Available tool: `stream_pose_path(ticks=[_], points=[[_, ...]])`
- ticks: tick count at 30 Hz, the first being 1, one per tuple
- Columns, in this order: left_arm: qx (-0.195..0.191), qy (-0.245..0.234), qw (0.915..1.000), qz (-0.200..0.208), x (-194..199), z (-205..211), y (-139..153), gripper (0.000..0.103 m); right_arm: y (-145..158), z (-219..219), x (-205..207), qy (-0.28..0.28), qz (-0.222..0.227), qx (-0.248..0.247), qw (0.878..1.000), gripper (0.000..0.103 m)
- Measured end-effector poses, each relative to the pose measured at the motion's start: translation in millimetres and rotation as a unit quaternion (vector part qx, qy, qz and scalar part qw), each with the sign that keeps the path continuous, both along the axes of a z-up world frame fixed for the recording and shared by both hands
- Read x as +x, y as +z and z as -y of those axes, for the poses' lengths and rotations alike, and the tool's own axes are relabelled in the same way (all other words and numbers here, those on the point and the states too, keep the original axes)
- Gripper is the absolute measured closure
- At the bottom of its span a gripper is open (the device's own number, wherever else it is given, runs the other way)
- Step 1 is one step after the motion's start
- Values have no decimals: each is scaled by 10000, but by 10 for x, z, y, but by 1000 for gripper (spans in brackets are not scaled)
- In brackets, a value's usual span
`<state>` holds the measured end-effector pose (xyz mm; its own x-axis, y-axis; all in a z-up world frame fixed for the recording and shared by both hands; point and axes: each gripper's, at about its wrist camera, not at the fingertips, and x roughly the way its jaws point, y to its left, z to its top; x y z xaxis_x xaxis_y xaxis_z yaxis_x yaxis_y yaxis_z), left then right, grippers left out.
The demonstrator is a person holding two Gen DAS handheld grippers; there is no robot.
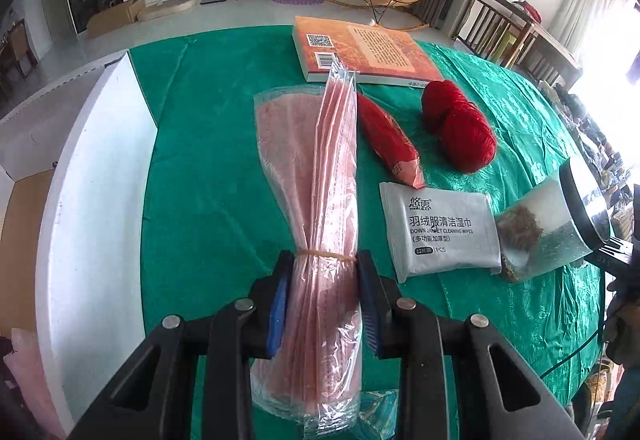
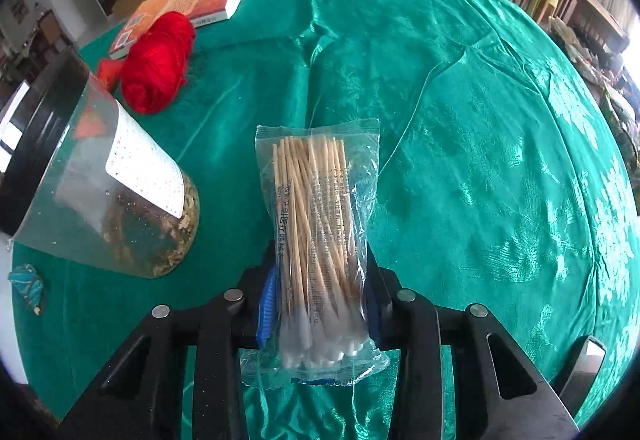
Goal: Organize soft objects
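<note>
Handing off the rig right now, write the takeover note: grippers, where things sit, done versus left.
Left gripper: shut on the banded pink mask bundle.
Right gripper: shut on the cotton swab pack.
On the green tablecloth: red yarn, red packet, wipes pack, jar, book.
White box at left.
Done: both items gripped. Left: placing them, then the rest.
</note>
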<state>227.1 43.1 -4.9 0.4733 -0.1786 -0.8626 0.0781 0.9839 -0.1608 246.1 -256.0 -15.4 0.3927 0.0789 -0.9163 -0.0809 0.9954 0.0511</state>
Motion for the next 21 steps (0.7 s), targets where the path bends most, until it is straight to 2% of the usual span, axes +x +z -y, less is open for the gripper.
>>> stream_pose_path(ticks=[3,6,9,12,15,19,21], points=[[-194,-15,9995,237,-131,-86,235,72,270,118,-38,-341,337,144,9987,69],[-444,-8,9980,448,-337,-238,462,72,771,160,-110,-650,916,379,9930,69],[-715,84,9954,634,-598,-475,693,72,1260,-87,-229,-356,1319,499,9894,69],[-823,290,9931,789,-915,-826,883,72,1605,-596,-391,224,1504,690,9860,69],[-703,647,9911,924,-1274,-1281,1024,72,1786,-1276,-623,909,1562,1196,9762,69],[-281,1345,9853,1013,-1791,-1941,1091,72,1846,-2256,-946,1776,1389,2012,9533,69],[-74,1756,9793,1003,-2013,-2236,1055,67,1829,-2755,-1101,2204,1301,2252,9401,69]])
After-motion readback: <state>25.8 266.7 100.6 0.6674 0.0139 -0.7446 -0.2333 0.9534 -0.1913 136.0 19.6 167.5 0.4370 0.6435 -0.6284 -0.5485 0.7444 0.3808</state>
